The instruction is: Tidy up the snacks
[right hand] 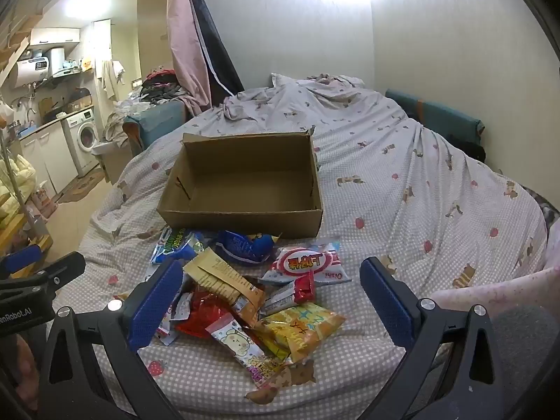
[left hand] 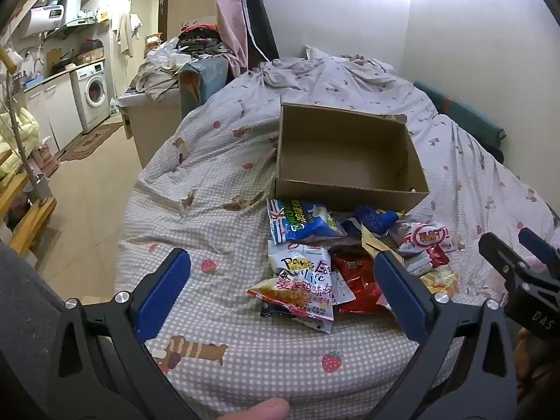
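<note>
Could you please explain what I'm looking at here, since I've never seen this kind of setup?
There is no robot arm. A person holds a two-finger tool in each hand, and each tool has a wide-angle camera looking forward along its fingers. One picture comes from the left gripper, the other from the right gripper. Both are open and hold nothing; the blue pads are their fingers. They hover over a bed with a checked cover. On it sits an empty cardboard box, and in front of it a loose pile of snack packets, including a white and red packet and a yellow packet. The packets presumably go into the box.
</note>
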Demonstrator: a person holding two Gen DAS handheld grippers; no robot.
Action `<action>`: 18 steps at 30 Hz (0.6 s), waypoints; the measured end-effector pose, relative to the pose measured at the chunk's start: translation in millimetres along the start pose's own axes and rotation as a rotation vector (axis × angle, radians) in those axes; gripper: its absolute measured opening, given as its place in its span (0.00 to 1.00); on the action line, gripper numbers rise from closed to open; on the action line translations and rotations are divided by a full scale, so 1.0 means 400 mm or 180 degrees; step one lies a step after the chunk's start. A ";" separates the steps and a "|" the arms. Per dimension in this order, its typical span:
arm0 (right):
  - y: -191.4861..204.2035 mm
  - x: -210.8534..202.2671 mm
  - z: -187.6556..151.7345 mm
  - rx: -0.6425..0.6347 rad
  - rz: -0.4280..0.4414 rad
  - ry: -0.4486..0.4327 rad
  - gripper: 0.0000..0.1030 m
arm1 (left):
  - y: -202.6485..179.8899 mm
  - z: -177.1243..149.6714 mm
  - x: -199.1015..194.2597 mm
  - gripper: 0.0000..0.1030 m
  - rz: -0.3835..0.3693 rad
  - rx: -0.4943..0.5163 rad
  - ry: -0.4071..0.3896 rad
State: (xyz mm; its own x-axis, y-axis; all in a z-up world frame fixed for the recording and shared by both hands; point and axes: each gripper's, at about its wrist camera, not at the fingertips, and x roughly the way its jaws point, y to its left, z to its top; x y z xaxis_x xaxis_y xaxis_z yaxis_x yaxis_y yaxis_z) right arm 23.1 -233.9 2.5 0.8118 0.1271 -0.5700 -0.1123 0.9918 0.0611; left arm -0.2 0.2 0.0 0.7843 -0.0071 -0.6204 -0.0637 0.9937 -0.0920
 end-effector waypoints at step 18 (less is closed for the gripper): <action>0.005 -0.001 0.001 -0.0050 -0.0013 0.0001 1.00 | -0.001 0.000 -0.001 1.00 0.0042 0.0051 0.0007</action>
State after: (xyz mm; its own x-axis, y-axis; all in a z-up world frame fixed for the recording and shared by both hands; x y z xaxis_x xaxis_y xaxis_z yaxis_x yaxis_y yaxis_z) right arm 22.7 -232.1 3.2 0.8121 0.1229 -0.5704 -0.1179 0.9920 0.0458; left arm -0.4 -0.1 0.2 0.7821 0.0058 -0.6231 -0.0642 0.9954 -0.0713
